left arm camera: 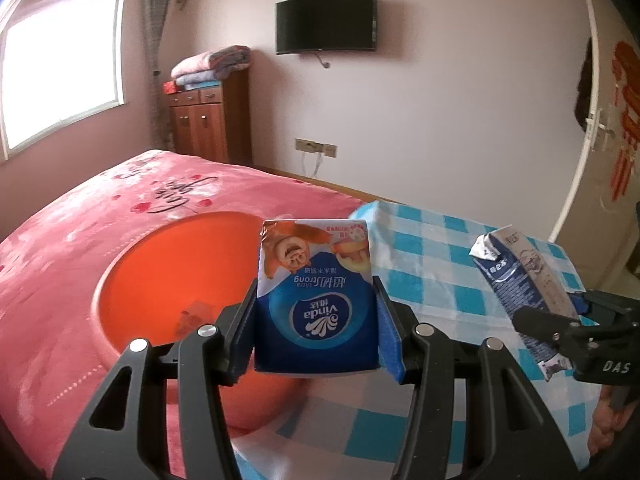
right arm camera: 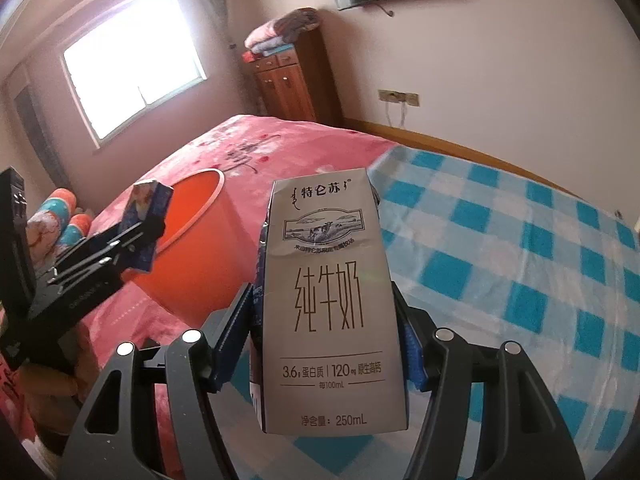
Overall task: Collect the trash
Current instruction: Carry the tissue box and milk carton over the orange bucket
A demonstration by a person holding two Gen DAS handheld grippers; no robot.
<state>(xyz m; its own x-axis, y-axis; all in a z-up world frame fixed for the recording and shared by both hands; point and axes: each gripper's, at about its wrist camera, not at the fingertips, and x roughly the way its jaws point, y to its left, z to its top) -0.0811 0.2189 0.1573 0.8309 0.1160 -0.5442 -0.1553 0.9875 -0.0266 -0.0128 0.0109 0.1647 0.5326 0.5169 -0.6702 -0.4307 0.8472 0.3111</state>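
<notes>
Left tool (left arm camera: 316,320) clamps a blue tissue packet (left arm camera: 316,300), right tool (right arm camera: 326,340) a grey milk carton (right arm camera: 328,300); next, carry both over the orange plastic bin (left arm camera: 168,280) and release.

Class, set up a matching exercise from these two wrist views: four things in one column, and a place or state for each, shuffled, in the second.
Things
1. tissue pack
2. milk carton
3. orange bin
4. folded blankets

Places or states
A. on top of the wooden cabinet
B. clamped in the right gripper
C. standing on the pink bedspread
D. clamped in the left gripper

Pairs: 1-D, 2-B, 3-C, 4-A
</notes>
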